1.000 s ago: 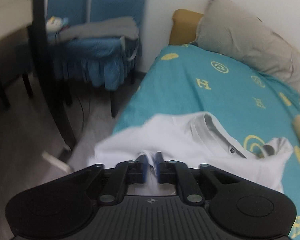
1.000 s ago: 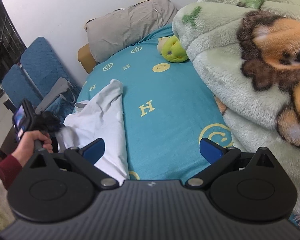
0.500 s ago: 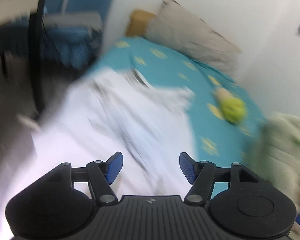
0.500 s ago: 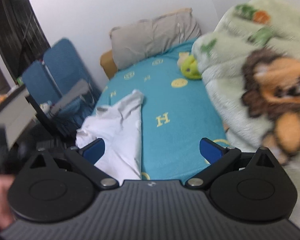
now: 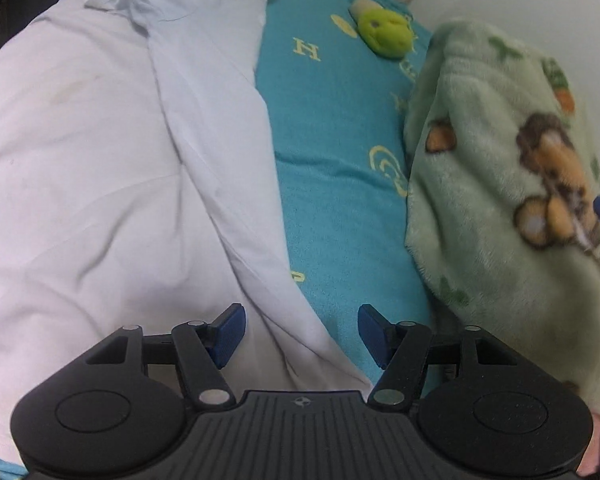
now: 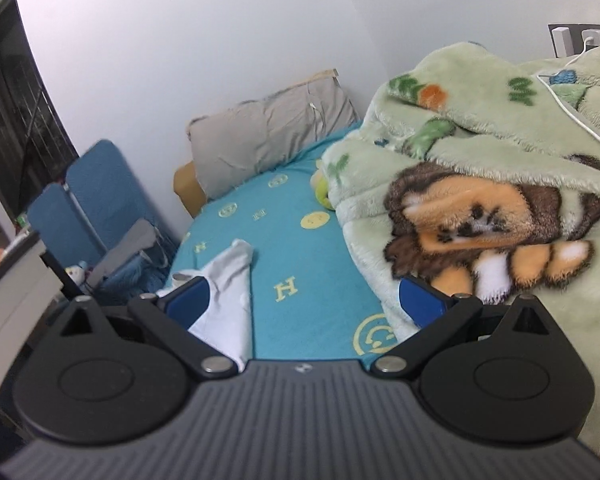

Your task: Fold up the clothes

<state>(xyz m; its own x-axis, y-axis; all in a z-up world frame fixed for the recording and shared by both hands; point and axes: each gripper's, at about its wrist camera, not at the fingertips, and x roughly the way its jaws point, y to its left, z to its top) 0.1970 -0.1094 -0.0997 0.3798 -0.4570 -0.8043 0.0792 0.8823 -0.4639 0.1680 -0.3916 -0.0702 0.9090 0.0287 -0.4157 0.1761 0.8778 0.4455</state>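
A white shirt (image 5: 100,152) lies spread and wrinkled over the left side of the teal bed sheet (image 5: 332,128), its collar end far from me. My left gripper (image 5: 300,334) hovers open just above the shirt's near right edge, holding nothing. In the right wrist view the same shirt (image 6: 232,292) shows as a narrow white strip behind the left finger. My right gripper (image 6: 304,300) is open, raised above the bed and holding nothing.
A green fleece blanket with a lion print (image 5: 520,168) (image 6: 480,208) is heaped along the bed's right side. A green plush toy (image 5: 384,34) lies near the grey pillow (image 6: 272,136). Blue chairs (image 6: 96,208) and a desk edge (image 6: 12,280) stand left of the bed.
My left gripper let go of the shirt, opened, and swung round over it toward the blanket side. My right gripper rose and tilted up, staying open.
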